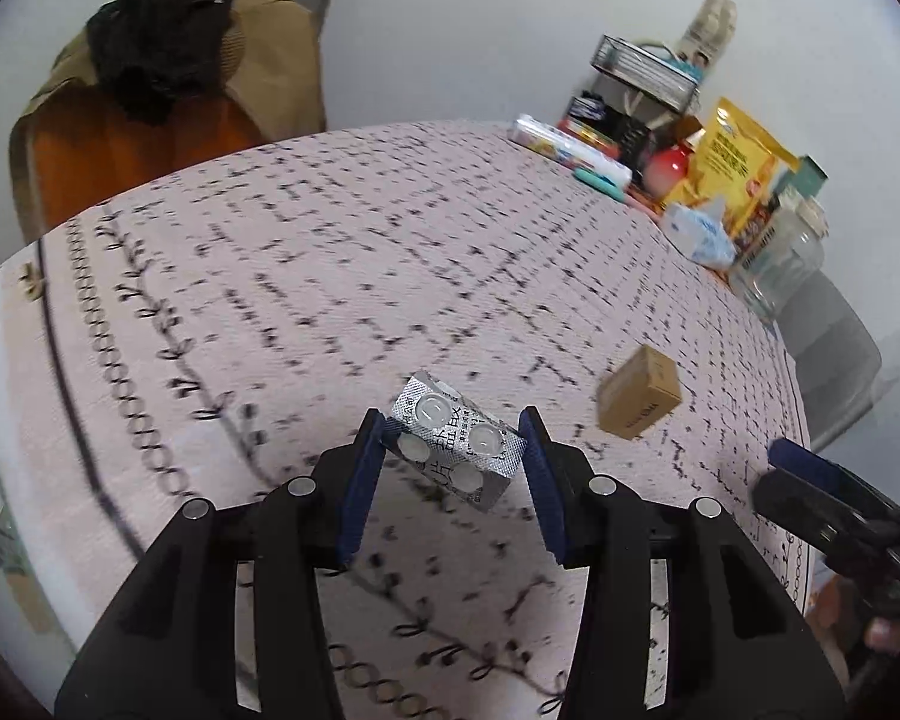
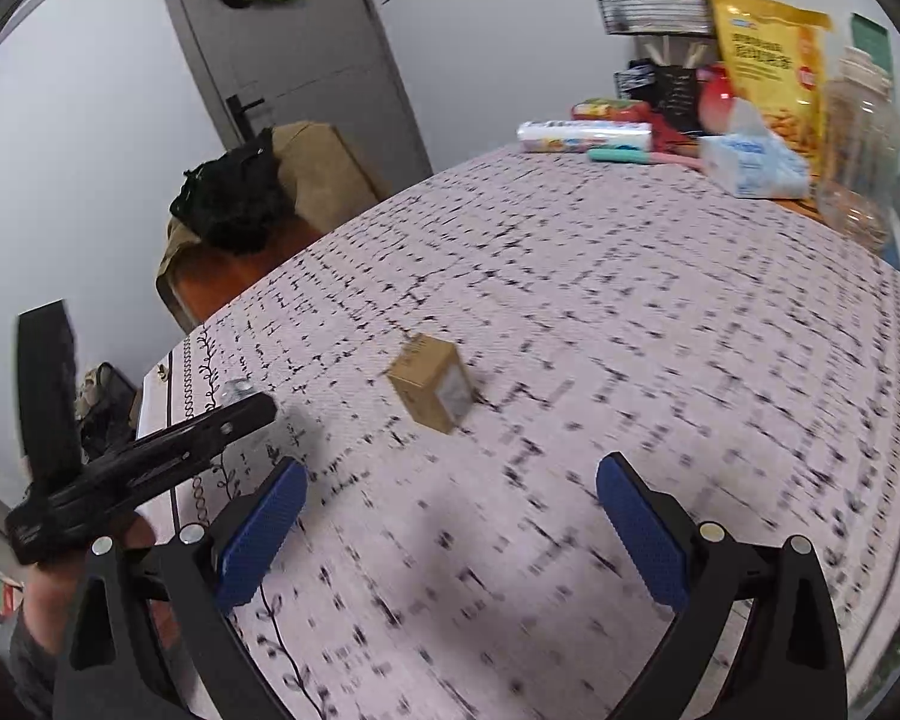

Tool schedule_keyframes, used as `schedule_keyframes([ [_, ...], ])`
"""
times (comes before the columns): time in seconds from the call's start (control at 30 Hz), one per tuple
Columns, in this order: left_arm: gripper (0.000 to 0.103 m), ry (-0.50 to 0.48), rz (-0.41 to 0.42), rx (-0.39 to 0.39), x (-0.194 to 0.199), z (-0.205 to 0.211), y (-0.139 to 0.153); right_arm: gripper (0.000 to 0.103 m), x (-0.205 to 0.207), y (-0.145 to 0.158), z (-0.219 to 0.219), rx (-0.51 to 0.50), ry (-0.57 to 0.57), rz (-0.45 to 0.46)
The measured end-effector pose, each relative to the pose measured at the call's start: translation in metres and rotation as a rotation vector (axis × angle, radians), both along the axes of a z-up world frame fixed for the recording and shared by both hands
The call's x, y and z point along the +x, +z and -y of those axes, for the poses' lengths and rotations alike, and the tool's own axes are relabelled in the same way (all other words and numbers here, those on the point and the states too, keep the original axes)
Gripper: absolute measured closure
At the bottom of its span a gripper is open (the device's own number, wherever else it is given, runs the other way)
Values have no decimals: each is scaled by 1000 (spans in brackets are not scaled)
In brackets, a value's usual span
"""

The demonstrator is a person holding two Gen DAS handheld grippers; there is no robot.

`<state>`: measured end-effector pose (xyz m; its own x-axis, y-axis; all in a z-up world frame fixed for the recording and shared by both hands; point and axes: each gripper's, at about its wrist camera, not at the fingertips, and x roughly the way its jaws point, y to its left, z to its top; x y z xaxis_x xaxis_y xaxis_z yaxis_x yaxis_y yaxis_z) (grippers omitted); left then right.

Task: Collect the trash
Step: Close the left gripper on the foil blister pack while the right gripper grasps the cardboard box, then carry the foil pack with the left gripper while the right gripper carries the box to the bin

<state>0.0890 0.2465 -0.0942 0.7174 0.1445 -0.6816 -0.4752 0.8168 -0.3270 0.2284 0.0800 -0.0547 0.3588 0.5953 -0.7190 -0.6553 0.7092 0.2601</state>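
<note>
My left gripper (image 1: pixel 455 447) is shut on a silver pill blister strip (image 1: pixel 457 447) and holds it above the patterned tablecloth (image 1: pixel 330 276). A small brown cardboard box (image 1: pixel 639 393) stands on the cloth to its right; it also shows in the right wrist view (image 2: pixel 432 381), ahead of my right gripper (image 2: pixel 450 480), which is open and empty above the cloth. The right gripper's tip shows at the right edge of the left wrist view (image 1: pixel 810 480). The left gripper shows at the left of the right wrist view (image 2: pixel 150 462).
At the table's far right stand a yellow snack bag (image 2: pixel 774 66), a tissue pack (image 2: pixel 750 165), a clear jar (image 2: pixel 858 144), a wire rack (image 1: pixel 648 69) and small packets. A chair with a black bag (image 2: pixel 234 198) stands beyond the table by a grey door (image 2: pixel 306 54).
</note>
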Motion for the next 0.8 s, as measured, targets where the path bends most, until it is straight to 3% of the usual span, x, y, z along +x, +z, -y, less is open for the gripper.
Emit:
schedule_keyframes([
  [0.4,57,106,16,-27,-23,-25,2,15,19,-19,-71,-44,-12,-28],
  [0.47,57,120,12,-34,-23,-27,1,38,27,-29,-77,-60,-10,-44],
  [0.5,57,125,11,-38,-22,-27,0,70,32,-34,-76,-74,-22,-69],
  [0.57,57,122,12,-38,-22,-26,-1,73,38,-40,-71,-66,-36,-127],
  [0.67,57,111,16,-37,-19,-19,1,73,29,-30,-58,-54,-30,-71],
  [0.8,57,82,38,-36,-10,-3,8,74,21,-19,-29,-12,-50,-73],
])
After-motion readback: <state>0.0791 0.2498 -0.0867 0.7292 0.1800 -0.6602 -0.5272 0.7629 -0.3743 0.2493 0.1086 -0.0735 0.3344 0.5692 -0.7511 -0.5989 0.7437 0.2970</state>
